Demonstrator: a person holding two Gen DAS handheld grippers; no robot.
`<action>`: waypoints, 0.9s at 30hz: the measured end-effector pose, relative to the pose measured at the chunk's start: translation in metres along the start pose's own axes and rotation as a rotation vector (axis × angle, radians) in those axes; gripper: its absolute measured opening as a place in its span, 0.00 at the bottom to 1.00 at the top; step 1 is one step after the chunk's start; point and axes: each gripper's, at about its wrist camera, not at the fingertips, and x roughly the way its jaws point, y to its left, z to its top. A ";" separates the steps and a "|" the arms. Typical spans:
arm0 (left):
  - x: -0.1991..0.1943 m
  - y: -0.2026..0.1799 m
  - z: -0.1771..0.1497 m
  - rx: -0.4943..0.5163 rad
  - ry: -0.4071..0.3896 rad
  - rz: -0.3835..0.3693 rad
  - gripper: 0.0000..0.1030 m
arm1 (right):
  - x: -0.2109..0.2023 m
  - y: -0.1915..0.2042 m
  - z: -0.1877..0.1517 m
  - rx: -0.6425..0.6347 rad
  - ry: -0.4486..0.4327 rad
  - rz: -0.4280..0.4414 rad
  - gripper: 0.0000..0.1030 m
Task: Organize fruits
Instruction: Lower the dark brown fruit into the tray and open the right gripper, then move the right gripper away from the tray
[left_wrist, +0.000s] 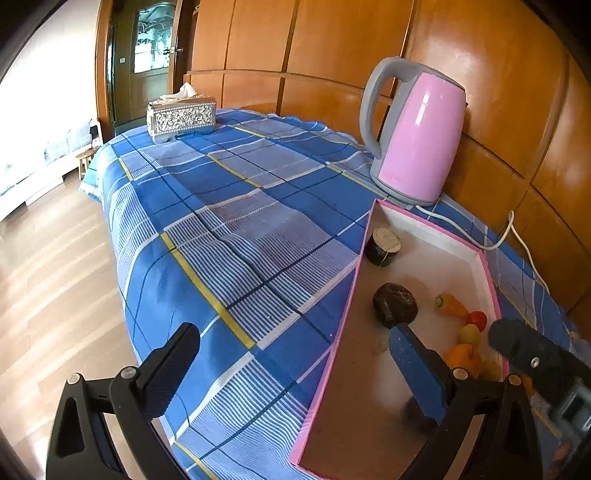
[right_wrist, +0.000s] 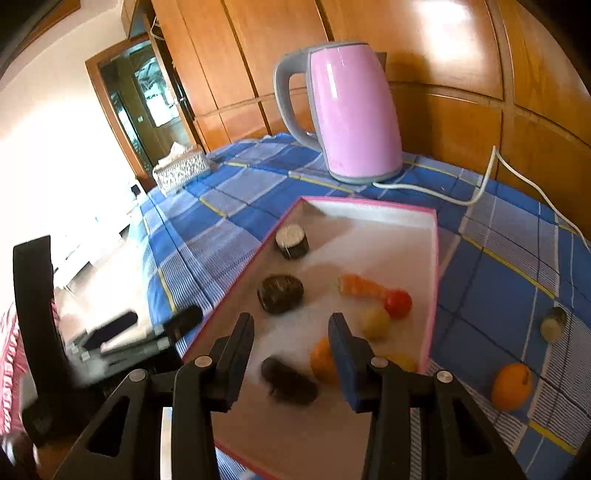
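Note:
A pink-rimmed white tray (right_wrist: 430, 280) (left_wrist: 345, 310) lies on the blue plaid tablecloth. In it are a cut dark cylinder (right_wrist: 291, 241) (left_wrist: 383, 246), a dark round fruit (right_wrist: 280, 294) (left_wrist: 394, 305), a carrot-like piece (right_wrist: 362, 286) (left_wrist: 450, 305), a red tomato (right_wrist: 398, 303) (left_wrist: 477, 319), a yellow-green fruit (right_wrist: 375, 322), an orange (right_wrist: 322, 361) and a blurred dark piece (right_wrist: 290, 380). My right gripper (right_wrist: 291, 332) is open above the tray, with the dark piece just beyond its fingers. My left gripper (left_wrist: 295, 365) is open over the tray's left rim. Another orange (right_wrist: 511, 386) and a small round piece (right_wrist: 553, 324) lie on the cloth right of the tray.
A pink kettle (right_wrist: 351, 110) (left_wrist: 417, 136) with a white cord (right_wrist: 461, 195) stands behind the tray by the wooden wall. A patterned tissue box (left_wrist: 181, 117) (right_wrist: 181, 170) sits at the table's far end. The table edge and wooden floor (left_wrist: 55, 277) are to the left.

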 end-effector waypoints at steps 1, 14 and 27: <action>0.000 0.000 0.000 0.000 0.001 0.001 1.00 | 0.001 0.000 0.002 0.011 -0.004 0.000 0.41; -0.006 -0.012 -0.002 0.027 0.000 -0.039 1.00 | -0.021 -0.025 -0.022 0.091 -0.023 -0.095 0.45; -0.012 -0.022 -0.005 0.055 -0.003 -0.064 1.00 | -0.065 -0.051 -0.057 0.162 -0.119 -0.314 0.55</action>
